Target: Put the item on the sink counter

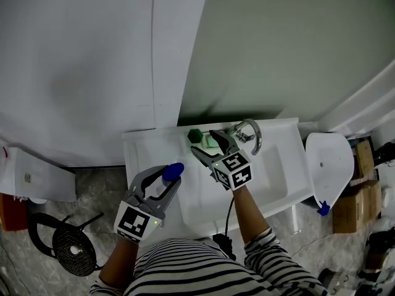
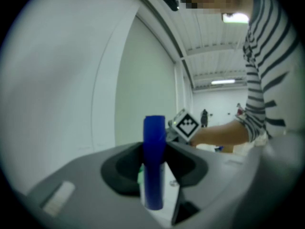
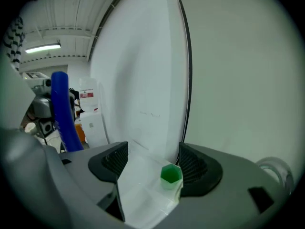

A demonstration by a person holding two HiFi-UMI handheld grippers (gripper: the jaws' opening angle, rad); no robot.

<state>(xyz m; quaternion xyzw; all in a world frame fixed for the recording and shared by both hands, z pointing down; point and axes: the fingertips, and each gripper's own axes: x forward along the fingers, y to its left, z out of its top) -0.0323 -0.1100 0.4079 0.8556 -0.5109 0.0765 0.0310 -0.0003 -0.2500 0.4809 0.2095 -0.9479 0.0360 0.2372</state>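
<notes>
A bottle with a blue cap (image 1: 173, 171) sits between the fingers of my left gripper (image 1: 165, 179), which is shut on it over the left part of the white sink counter (image 1: 142, 150). In the left gripper view the blue cap (image 2: 154, 161) stands upright between the dark pads. My right gripper (image 1: 207, 143) is open at the back of the counter, beside the faucet (image 1: 248, 133). A small bottle with a green cap (image 1: 195, 135) stands there; in the right gripper view this green-capped bottle (image 3: 171, 175) lies close against the right jaw of my right gripper (image 3: 152, 168).
The sink basin (image 1: 271, 171) lies right of my right gripper. White wall panels rise behind the counter. A white oval fixture (image 1: 330, 159) and cardboard boxes (image 1: 355, 190) stand to the right. On the floor at left are a black wire object (image 1: 71, 242) and a white box (image 1: 37, 174).
</notes>
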